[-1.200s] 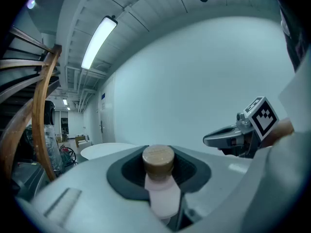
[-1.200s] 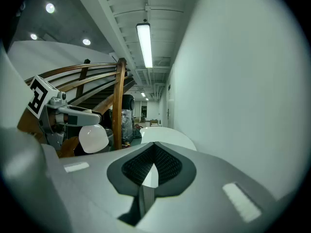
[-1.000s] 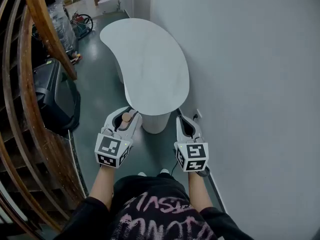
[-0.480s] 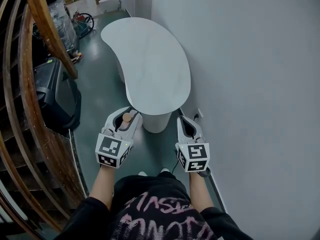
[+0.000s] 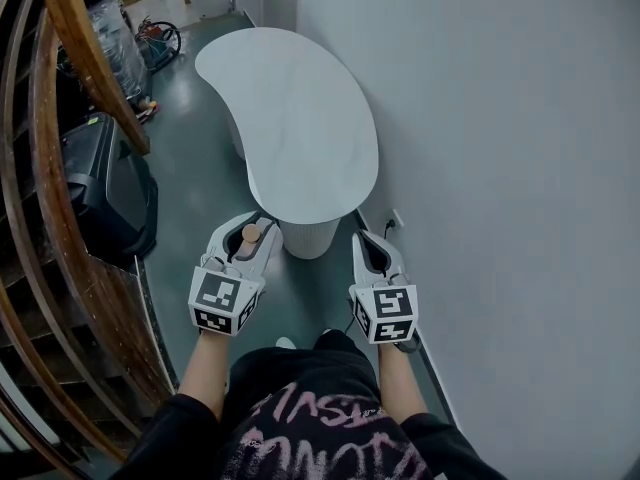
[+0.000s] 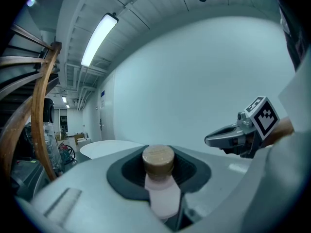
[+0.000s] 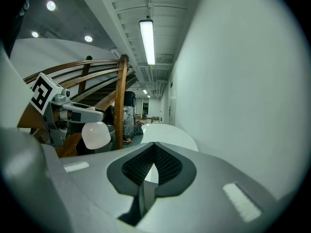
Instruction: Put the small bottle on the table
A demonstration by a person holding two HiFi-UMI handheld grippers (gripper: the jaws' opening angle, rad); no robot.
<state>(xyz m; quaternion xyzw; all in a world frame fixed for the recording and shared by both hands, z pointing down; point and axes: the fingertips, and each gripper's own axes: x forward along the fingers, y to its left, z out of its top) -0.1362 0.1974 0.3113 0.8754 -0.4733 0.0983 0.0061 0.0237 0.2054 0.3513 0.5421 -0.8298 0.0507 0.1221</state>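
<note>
Carrying the small bottle [image 6: 160, 178] clamped upright between its jaws, tan cap up and rounded base hanging below, the left gripper [image 5: 248, 236] hovers just short of the white table [image 5: 290, 118]. The table's near end lies straight ahead, its long axis running away along the wall. The right gripper [image 5: 366, 240] – jaws pressed together on nothing – rides alongside, no nearer.

Cool, even indoor light fills the head view: the pale table [image 5: 290, 118] and wall [image 5: 480, 168] read bright, while the side by the stair rail [image 5: 85, 58] falls dim. Both gripper views bend straight lines and darken to black at the corners — 1 ceiling tube [image 6: 99, 39] glares in the left gripper view, a second tube [image 7: 147, 40] and 3 round spots [image 7: 51, 5] in the right. The small bottle [image 6: 159, 178], close to the lens, looks slightly soft.
</note>
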